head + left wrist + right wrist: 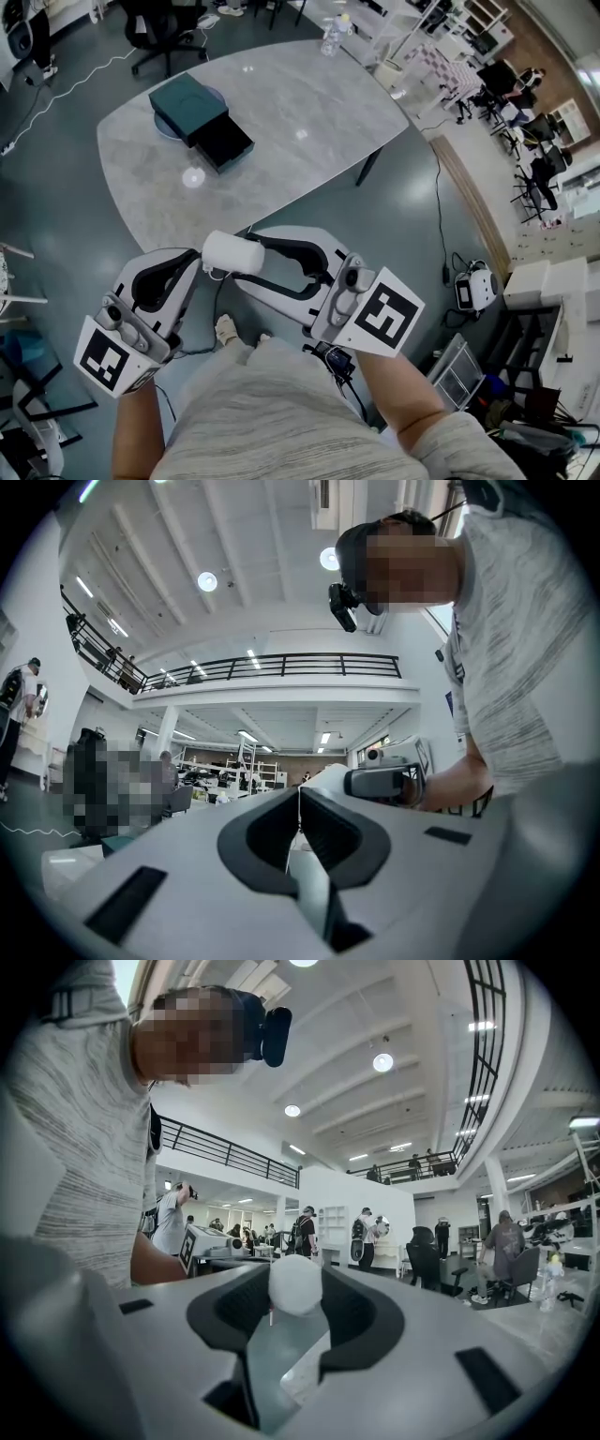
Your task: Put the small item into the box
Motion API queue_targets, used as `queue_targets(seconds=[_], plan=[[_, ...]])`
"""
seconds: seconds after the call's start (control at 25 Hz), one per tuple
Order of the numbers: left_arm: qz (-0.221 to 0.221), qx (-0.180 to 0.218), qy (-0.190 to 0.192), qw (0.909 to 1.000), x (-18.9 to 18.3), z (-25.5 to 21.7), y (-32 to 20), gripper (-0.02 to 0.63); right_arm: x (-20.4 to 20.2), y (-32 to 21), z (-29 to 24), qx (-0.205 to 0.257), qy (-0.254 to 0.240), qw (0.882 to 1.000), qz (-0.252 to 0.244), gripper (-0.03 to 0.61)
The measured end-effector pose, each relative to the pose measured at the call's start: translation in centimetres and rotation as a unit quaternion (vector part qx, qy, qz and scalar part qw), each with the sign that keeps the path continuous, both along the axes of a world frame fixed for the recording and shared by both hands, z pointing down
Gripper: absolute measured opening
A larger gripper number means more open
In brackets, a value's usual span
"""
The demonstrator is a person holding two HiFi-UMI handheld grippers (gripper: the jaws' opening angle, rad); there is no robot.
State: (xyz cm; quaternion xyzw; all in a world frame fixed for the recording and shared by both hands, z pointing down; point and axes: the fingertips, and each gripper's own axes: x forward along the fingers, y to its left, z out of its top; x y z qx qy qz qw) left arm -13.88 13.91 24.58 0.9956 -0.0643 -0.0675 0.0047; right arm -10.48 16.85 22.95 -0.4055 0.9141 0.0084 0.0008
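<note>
My right gripper [246, 251] is shut on a small white rounded item [232, 253], held low in front of the person's body; in the right gripper view the small white item [295, 1284] sits between the black pads at the tips of that right gripper [295, 1290]. My left gripper [200, 267] points toward the item from the left, its tip close beside it. In the left gripper view the left gripper [300, 795] has its tips together, with a thin thread-like line below them. The dark teal box [187, 103], its black drawer [223, 142] pulled out, stands on the far grey table [309, 103].
The box rests on a round bluish plate [165, 128]. A small white disc [193, 176] lies on the table near the drawer. A clear bottle [330, 37] stands at the far edge. An office chair [159, 33] is behind; cables and gear [473, 289] lie on the floor at right.
</note>
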Motion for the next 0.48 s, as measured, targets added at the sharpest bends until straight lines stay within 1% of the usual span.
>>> queue_targets(seconds=[0.16, 0.32, 0.4, 0.48], plan=[[0.009, 0.009, 0.005, 0.9999, -0.2, -0.5, -0.7, 0.021, -0.2, -0.6, -0.4, 0.002, 0.002, 1.000, 0.007, 0.184], [0.011, 0.009, 0.006, 0.9999, -0.5, -0.4, -2.2, 0.021, -0.4, -2.1, -0.4, 0.001, 0.011, 1.000, 0.013, 0.184], [0.014, 0.013, 0.005, 0.9998, -0.2, -0.2, -2.4, 0.021, 0.1, -2.7, -0.3, 0.003, 0.016, 1.000, 0.014, 0.184], [0.017, 0.013, 0.003, 0.9998, 0.5, 0.2, -3.9, 0.021, 0.9, -4.5, -0.2, 0.005, 0.018, 1.000, 0.016, 0.184]])
